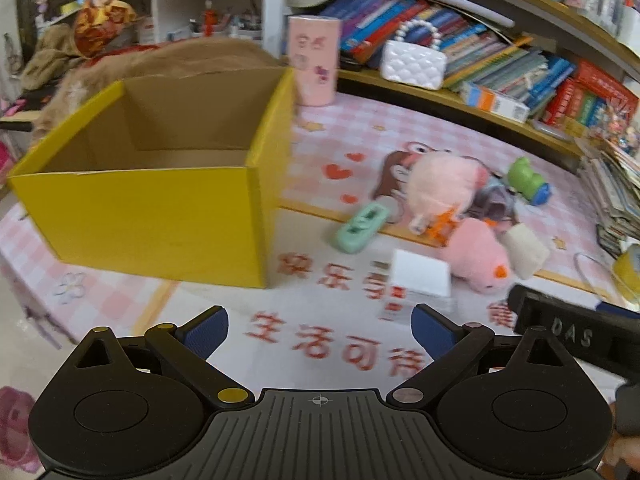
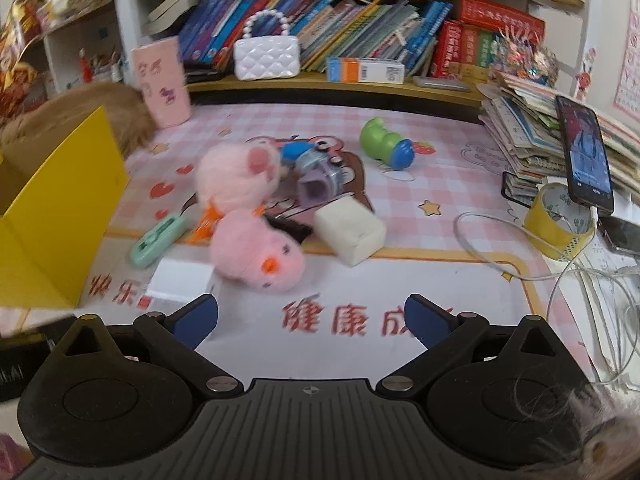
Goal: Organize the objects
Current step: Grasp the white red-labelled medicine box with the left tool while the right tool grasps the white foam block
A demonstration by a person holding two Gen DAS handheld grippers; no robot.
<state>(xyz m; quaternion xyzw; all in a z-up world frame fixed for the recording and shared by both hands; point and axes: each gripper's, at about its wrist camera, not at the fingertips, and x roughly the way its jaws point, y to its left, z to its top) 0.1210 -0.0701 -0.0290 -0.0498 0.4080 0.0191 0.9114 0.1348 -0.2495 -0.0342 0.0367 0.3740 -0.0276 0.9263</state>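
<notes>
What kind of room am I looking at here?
Probably a child's study desk at home: a shelf packed with children's books, pink plush toys scattered on a cartoon desk mat, and a yellow box.

— How many soft toys do you have on the mat?

— You have two fluffy pink plush toys (image 2: pixel 256 254) (image 2: pixel 236 176).

— And boxes?

— You have one open yellow cardboard box (image 1: pixel 152 216), one small white carton (image 2: pixel 180 280) and one cream foam block (image 2: pixel 350 232).

— The rest?

— One mint-green plastic case (image 2: pixel 156 240), one green and blue plastic toy (image 2: pixel 386 146), one lilac plastic toy (image 2: pixel 320 184), one yellow tape roll (image 2: pixel 558 222).
</notes>
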